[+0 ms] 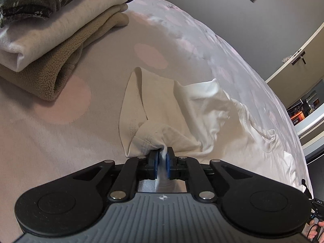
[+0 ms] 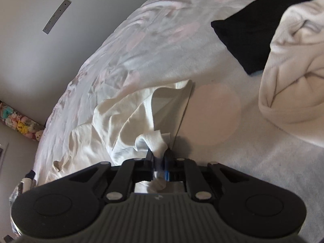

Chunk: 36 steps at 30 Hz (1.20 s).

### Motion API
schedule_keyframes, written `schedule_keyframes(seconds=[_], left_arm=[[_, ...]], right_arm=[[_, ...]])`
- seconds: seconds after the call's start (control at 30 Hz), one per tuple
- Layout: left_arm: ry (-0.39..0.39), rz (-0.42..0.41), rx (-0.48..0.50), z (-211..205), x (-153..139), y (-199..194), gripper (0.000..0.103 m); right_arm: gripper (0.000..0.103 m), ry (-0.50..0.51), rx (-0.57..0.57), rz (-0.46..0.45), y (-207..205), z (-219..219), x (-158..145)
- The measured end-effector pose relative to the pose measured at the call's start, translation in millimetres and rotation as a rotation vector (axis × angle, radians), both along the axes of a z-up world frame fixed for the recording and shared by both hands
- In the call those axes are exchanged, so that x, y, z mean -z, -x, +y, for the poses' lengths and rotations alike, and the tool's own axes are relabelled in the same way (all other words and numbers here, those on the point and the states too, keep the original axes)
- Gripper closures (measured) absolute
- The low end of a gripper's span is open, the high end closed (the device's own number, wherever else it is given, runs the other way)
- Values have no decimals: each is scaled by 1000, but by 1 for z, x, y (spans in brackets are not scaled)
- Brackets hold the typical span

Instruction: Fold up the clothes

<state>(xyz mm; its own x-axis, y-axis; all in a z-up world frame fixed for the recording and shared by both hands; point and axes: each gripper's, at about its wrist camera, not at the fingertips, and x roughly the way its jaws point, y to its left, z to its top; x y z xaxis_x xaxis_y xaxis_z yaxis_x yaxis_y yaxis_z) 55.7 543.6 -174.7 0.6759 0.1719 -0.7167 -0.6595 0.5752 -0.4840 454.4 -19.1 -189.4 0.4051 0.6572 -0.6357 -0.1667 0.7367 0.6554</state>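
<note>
Fabric of the white shirt, rumpled on the bed beside the folded stack, is pinched by left claw and right claw; lift both evenly, keeping the edge taut.

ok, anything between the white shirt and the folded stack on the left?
Nothing visible. Both grippers, left and right, are shut on the white shirt. Between it and the folded stack there is only bare bedspread.

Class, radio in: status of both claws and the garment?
Left claw shut on white shirt. Right claw shut on it too. Folded stack beside, clear.
</note>
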Motion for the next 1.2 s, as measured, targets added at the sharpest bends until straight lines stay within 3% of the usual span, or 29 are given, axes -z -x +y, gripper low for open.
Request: schedule_keyframes(seconds=[0.03, 0.07, 0.23, 0.3, 0.33, 0.37, 0.53, 0.73, 0.97, 1.07, 1.17, 1.2], left_arm=[[9, -3, 9, 0, -1, 1, 87], [18, -5, 17, 0, -2, 3, 81], [20, -8, 33, -6, 0, -6, 67], [3, -6, 37, -12, 0, -12, 70], [-24, 2, 52, -16, -1, -16, 94], [-53, 25, 55, -20, -2, -19, 101], [-129, 42, 31, -13, -10, -23, 101], [-182, 46, 16, 11, -21, -41, 101], [-187, 106, 36, 18, -5, -56, 101], [-180, 100, 83, 22, -8, -48, 97], [-184, 130, 114, 29, -19, -38, 85], [-215, 160, 127, 30, -24, -35, 82]], right_arm=[[61, -22, 5, 2, 2, -4, -1], [57, -28, 11, -3, 4, -6, -1], [55, -56, -28, 29, 9, 1, 4], [59, -25, -38, -6, 10, 10, 1], [80, -8, -42, -26, 11, 14, -1], [94, 9, -46, -45, 11, 18, -3], [96, 94, -66, -142, 15, 39, -11], [98, 141, 18, -198, -16, 39, -23], [99, 189, 17, -186, -28, 43, -13], [99, 178, 6, -172, -26, 38, -7], [93, 174, -27, -173, -27, 27, -16], [81, 203, -35, -196, -26, 24, -22]])
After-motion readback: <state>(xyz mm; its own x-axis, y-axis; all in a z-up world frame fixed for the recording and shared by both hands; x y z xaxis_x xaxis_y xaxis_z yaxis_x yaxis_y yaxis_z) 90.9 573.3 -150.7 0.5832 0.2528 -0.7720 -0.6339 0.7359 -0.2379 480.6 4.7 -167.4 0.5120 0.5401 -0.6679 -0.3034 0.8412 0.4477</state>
